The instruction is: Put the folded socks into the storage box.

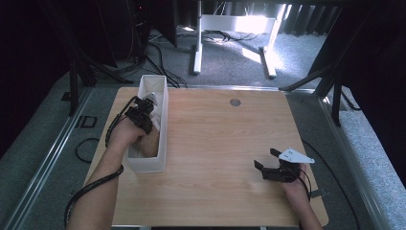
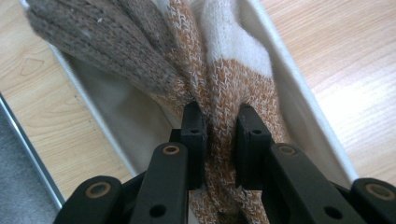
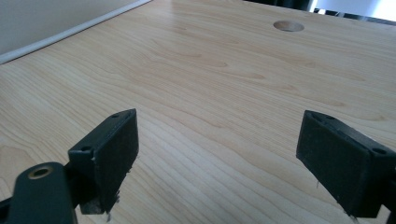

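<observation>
My left claw (image 2: 218, 135) was clamped narrow on a bunched knit sock (image 2: 219, 84), tan-orange with a cream band and a grey-brown fold beside it, pads pressing the fabric from both sides. The sock sat inside the white bin (image 1: 162, 120), the long narrow box at the left part of the desk (image 1: 225, 143), and my left claw (image 1: 141, 115) was down in that bin, roughly mid-length. My right claw (image 3: 217, 158) was wide, nothing between the jaws, hovering low over bare wood well to the right of the bin; in the high view the right claw (image 1: 268, 165) pointed toward the bin. Judged risks: grip held only a fold of the knit, so fabric could slide out or stretch rather than go where I steered it. The loose grey-brown end lay near the bin's wall and could catch on the rim or spill over it. The bin looked light, so dragging the sock against a wall could shift or tip it, with my right claw too far off to steady it.
</observation>
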A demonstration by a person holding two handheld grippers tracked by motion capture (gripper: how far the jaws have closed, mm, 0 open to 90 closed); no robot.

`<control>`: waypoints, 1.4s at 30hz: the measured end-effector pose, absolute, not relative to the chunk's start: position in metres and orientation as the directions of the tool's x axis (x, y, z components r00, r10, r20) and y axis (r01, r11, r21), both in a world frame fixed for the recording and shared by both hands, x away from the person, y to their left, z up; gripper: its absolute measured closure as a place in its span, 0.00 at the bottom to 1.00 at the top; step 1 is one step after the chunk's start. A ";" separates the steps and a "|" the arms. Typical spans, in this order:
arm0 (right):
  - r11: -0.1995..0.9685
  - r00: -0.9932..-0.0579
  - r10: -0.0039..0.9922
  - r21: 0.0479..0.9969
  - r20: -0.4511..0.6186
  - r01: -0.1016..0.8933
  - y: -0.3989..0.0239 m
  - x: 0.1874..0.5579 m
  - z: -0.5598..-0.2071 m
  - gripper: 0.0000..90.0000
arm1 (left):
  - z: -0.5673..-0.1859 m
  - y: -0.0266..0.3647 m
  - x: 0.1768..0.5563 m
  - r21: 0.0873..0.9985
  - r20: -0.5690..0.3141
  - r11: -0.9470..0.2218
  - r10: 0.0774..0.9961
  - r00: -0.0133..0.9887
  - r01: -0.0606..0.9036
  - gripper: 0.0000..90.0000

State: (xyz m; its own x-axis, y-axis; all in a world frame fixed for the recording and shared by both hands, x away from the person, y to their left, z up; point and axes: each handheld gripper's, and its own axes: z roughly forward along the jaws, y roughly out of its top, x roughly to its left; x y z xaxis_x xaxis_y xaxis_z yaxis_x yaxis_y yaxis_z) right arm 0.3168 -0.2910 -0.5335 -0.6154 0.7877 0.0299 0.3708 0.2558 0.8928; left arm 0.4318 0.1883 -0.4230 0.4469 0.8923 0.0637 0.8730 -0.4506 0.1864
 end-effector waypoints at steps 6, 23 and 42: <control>0.255 -0.616 0.787 0.893 0.031 0.371 -0.291 0.317 -0.534 0.14 | -0.432 0.187 0.435 0.185 0.054 -0.443 0.896 0.441 0.877 0.84; 0.259 -0.618 0.786 0.893 0.028 0.369 -0.292 0.317 -0.533 0.14 | -0.425 0.192 0.432 0.276 -0.011 -0.395 0.910 0.414 0.876 0.65; 0.266 -0.621 0.783 0.891 0.022 0.367 -0.291 0.316 -0.533 0.14 | -0.404 0.205 0.397 0.450 0.035 -0.408 0.897 0.441 0.795 0.09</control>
